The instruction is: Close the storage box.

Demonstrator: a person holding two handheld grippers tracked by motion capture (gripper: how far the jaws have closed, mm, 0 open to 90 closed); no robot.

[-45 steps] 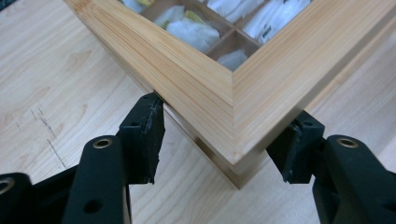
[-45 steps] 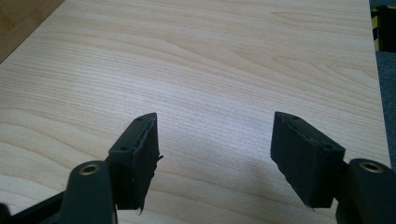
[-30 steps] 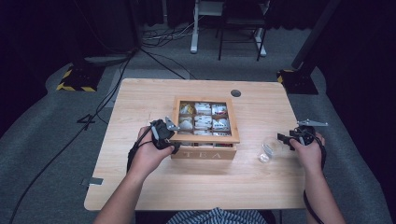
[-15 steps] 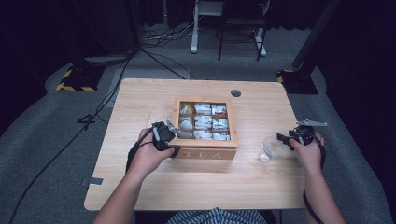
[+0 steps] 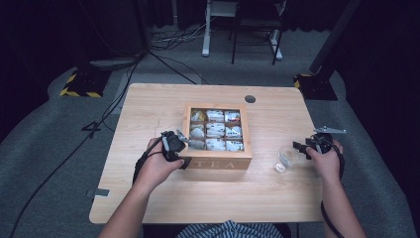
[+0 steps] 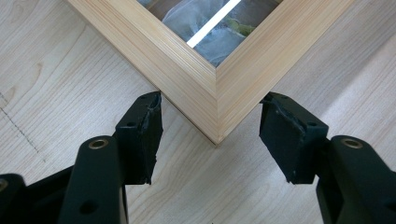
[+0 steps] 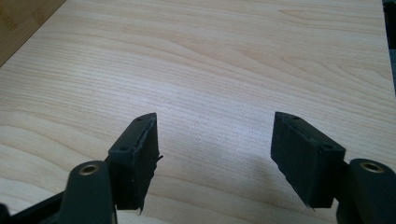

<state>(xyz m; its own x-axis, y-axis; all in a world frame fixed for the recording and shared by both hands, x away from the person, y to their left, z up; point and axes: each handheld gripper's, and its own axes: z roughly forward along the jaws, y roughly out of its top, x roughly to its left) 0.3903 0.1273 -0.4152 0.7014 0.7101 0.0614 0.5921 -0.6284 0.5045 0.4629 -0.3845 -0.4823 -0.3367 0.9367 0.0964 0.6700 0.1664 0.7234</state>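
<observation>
Left gripper (image 6: 212, 128) lets go of the tea box (image 5: 218, 161) corner.

Its fingers (image 6: 140, 135) have just been opening and now stand apart on each side of the corner, not pressing it. Since the earlier frame both hands stayed put. The wooden box sits mid worktop (image 5: 148, 104), packets inside. Right gripper (image 7: 215, 154) hangs open beside a glass (image 5: 286, 158).

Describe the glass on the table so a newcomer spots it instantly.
Start at the light wooden table and find the wooden box marked TEA at its middle. Look to the box's right, toward the right gripper: the glass sits on bare tabletop just in front of that gripper. It is small, clear and see-through, unlike the opaque wooden box.
</observation>
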